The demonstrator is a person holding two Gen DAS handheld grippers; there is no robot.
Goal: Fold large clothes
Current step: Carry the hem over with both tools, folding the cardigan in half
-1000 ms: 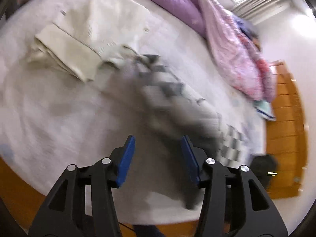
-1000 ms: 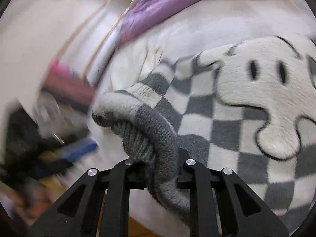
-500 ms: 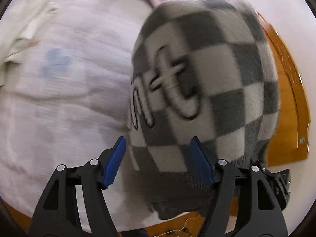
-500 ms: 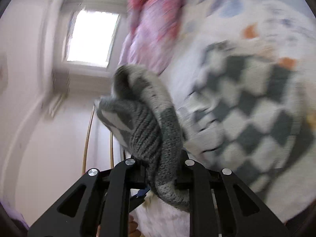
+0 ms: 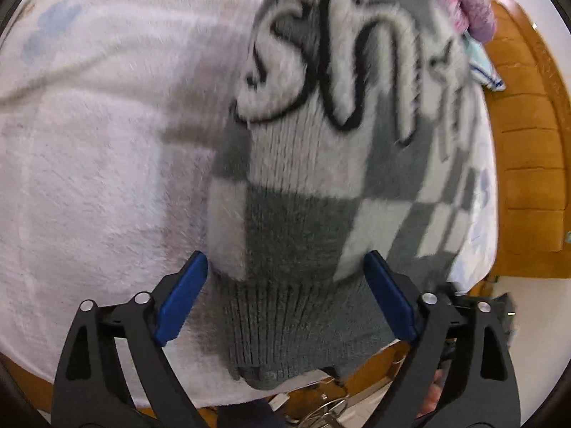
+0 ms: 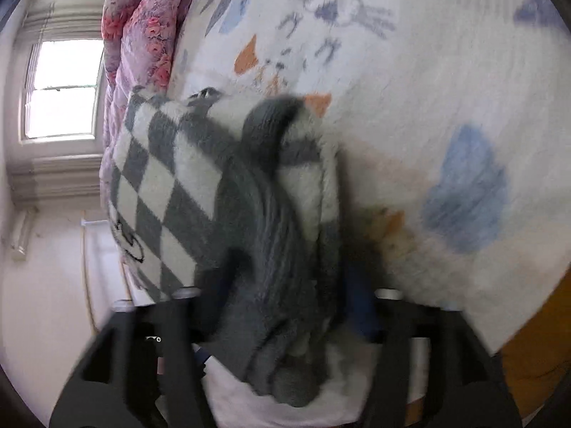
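A grey-and-white checked knit sweater [image 5: 321, 164] with black-outlined lettering lies on the white fleece bedspread [image 5: 89, 178]. Its grey ribbed hem [image 5: 285, 328] sits between the blue pads [image 5: 182, 299] of my left gripper [image 5: 285, 299], whose jaws are opening wide and stand clear of the cloth on the left side. In the right wrist view the same sweater [image 6: 167, 185] is bunched. A grey ribbed fold [image 6: 271, 249] runs between the blurred fingers of my right gripper [image 6: 285, 306], whose jaws are opening and no longer pinch the knit.
A pink and purple floral quilt [image 6: 142, 28] is heaped along the far side of the bed. The orange wooden bed frame [image 5: 528, 178] runs to the right. A bright window [image 6: 60, 89] is at the left. The bedspread edge [image 5: 214, 396] is just under my left gripper.
Both grippers swung down to the bed with the sweater. The right jaws, shut on the grey ribbed fold before, have parted. The left jaws have spread wider around the hem.
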